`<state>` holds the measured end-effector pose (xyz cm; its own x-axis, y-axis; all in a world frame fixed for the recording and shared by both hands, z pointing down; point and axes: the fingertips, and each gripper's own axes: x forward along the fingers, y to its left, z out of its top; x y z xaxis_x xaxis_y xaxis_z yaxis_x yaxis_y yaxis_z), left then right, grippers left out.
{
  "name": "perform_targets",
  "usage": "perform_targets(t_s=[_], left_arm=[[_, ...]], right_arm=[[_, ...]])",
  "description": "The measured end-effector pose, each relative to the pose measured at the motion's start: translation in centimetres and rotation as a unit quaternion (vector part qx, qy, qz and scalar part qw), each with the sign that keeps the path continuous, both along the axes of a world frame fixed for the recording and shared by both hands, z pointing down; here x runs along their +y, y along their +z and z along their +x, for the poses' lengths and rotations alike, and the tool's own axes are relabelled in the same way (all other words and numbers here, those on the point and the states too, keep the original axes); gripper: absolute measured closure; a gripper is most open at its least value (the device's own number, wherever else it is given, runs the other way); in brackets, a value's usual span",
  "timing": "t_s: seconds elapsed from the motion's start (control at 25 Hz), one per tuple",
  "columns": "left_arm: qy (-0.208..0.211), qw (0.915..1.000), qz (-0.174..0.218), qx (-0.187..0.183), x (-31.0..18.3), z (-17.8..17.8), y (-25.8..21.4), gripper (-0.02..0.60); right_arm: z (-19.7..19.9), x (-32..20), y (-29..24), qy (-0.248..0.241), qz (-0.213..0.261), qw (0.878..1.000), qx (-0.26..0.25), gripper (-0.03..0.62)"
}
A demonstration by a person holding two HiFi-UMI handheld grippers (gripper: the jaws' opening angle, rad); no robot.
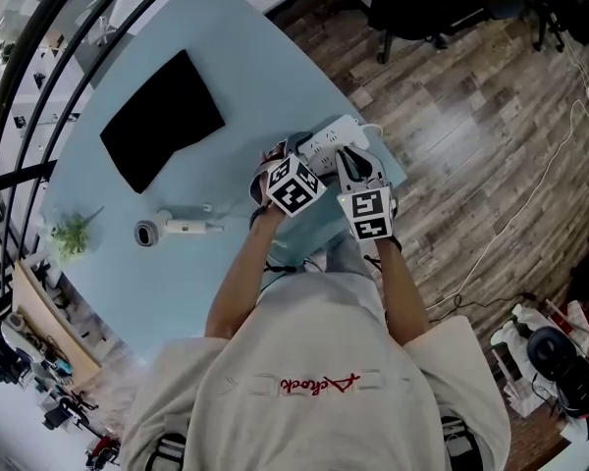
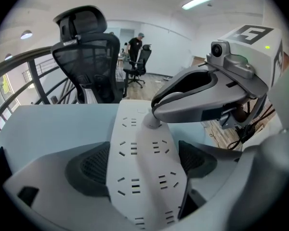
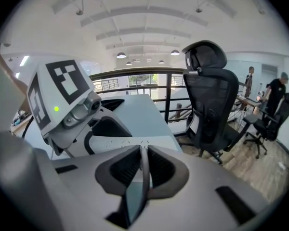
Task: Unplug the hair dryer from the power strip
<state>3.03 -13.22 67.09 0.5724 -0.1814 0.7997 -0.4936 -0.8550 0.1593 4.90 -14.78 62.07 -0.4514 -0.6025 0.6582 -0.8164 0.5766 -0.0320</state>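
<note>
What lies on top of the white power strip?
A white plug at its far end, under the right gripper; nearer sockets are empty. The jaws cover the plug's top.

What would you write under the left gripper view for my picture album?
Left gripper holds the white power strip on the pale blue table while right gripper pinches its white plug.

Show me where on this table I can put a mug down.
Free: the wide stretch of table between the hair dryer and the person's left arm, and the patch between the black pad and the power strip. Crowded: the right edge, where the left tongs and right tongs meet.
</note>
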Motion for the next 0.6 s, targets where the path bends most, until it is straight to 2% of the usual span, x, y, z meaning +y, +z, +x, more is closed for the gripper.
perform_targets(t_s=[0.2, 0.36, 0.6], left_arm=[[-0.013, 0.9999, 0.0, 0.006, -0.18, -0.1, -0.07, 0.156], [0.007, 0.9999, -0.013, -0.003, 0.26, 0.35, 0.13, 0.155], [-0.016, 0.9998, -0.016, 0.003, 0.09, 0.12, 0.27, 0.153]], right_arm=[[-0.17, -0.26, -0.14, 0.001, -0.003, 1.0, 0.001, 0.537], [0.48, 0.44, -0.08, 0.0, -0.004, 1.0, 0.004, 0.537], [0.03, -0.18, -0.03, 0.002, -0.007, 1.0, 0.002, 0.537]])
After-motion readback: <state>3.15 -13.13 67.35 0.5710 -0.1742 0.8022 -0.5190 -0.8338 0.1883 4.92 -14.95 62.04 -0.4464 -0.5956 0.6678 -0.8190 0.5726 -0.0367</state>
